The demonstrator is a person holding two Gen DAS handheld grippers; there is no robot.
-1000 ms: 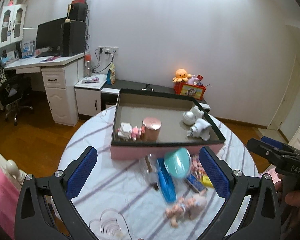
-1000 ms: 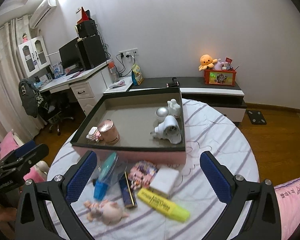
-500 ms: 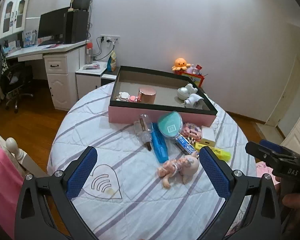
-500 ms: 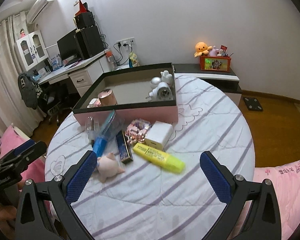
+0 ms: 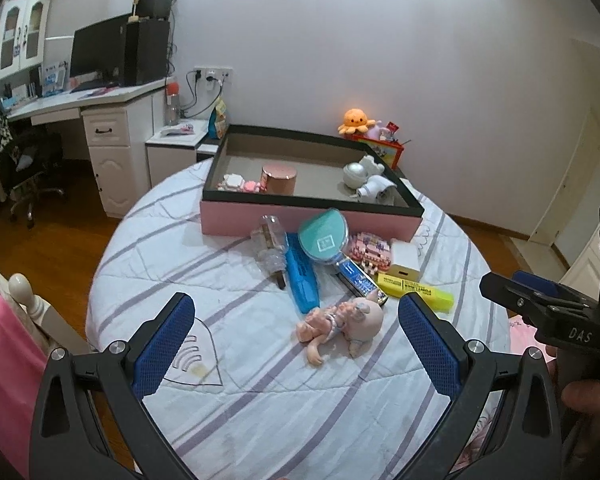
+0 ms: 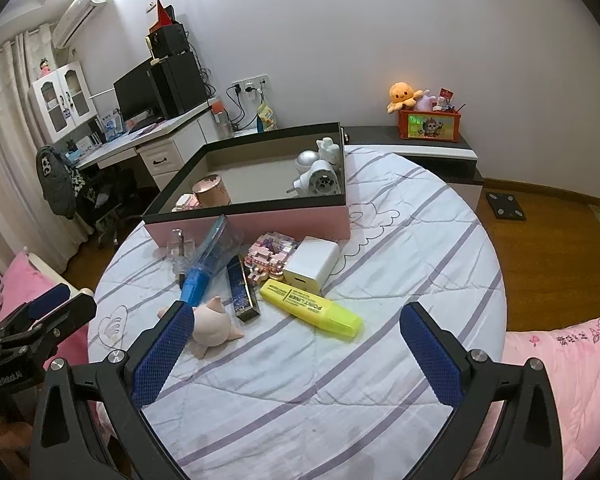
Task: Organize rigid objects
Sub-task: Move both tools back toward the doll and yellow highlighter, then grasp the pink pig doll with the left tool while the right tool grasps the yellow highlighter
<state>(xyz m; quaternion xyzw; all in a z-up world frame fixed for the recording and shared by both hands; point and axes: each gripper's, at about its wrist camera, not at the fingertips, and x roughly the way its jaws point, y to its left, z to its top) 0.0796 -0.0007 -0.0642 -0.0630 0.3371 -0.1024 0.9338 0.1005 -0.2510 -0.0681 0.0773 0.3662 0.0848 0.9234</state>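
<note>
A pink box (image 5: 312,224) (image 6: 260,220) with a black rim stands at the far side of the round table and holds a rose-gold tin (image 5: 279,178) and white pieces. In front of it lie a baby doll (image 5: 340,320) (image 6: 212,324), a yellow highlighter (image 5: 416,292) (image 6: 310,306), a blue highlighter (image 5: 302,276), a teal mirror (image 5: 324,236), a clear bottle (image 5: 270,244), a white block (image 6: 310,264) and a pink brick toy (image 6: 270,254). My left gripper (image 5: 294,300) is open above the near table, short of the doll. My right gripper (image 6: 296,308) is open too, nearest the yellow highlighter.
The table wears a white cloth with purple stripes (image 5: 260,400). Pink bedding (image 6: 560,360) lies to the right and wooden floor surrounds the table. A white desk with a monitor (image 5: 100,52) and a low cabinet with an orange plush (image 5: 354,120) stand along the back wall.
Both grippers have drawn back from the pink box toward the table's near edge, so more cloth and all the loose items now show. Both stay open and hold nothing.
</note>
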